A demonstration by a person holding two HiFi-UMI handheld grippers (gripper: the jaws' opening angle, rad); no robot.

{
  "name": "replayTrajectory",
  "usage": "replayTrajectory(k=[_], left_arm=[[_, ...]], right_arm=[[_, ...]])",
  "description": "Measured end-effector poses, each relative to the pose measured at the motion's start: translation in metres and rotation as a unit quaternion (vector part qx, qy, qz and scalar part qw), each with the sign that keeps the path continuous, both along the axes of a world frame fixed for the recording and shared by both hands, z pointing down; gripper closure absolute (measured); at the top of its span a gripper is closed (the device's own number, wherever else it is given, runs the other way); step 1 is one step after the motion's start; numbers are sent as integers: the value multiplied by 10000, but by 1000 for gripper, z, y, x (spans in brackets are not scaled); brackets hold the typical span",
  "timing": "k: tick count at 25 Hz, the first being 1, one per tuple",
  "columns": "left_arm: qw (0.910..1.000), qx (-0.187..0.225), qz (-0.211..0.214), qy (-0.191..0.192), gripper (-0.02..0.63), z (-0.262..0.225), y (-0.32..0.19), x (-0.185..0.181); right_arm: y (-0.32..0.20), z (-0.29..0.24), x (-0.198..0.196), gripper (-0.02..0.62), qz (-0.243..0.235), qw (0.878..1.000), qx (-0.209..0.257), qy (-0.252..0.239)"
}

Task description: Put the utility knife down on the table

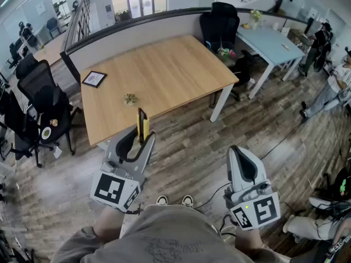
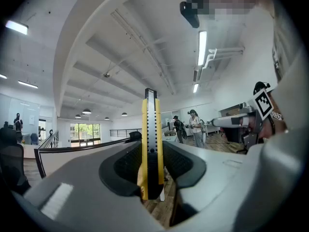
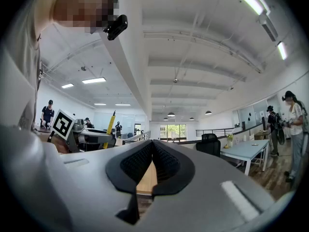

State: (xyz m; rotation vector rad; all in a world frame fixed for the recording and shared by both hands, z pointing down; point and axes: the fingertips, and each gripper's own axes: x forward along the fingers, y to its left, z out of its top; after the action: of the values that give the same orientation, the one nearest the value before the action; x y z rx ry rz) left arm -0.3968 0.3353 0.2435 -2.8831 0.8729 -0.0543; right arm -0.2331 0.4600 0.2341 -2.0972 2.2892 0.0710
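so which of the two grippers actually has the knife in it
The left gripper: its jaws clamp the yellow utility knife, which sticks up from between them. The right gripper has its jaws together on nothing.

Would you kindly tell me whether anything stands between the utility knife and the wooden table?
Nothing visible does. The utility knife, clamped upright in the left gripper, is at the wooden table's near edge. A small green object and a framed picture lie farther in, with bare wood around them.
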Motion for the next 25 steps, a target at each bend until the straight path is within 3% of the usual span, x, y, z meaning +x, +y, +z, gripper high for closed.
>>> replayTrajectory(k=[20,25], left_arm=[[10000,19,-91,-14,474,9,26,74],[10000,-17,-54,32,474,9,29,93]], right_arm=[[16,24,73,583,-190,9997,-122,-86],[17,30,87,583,-262,9990,-170,-307]])
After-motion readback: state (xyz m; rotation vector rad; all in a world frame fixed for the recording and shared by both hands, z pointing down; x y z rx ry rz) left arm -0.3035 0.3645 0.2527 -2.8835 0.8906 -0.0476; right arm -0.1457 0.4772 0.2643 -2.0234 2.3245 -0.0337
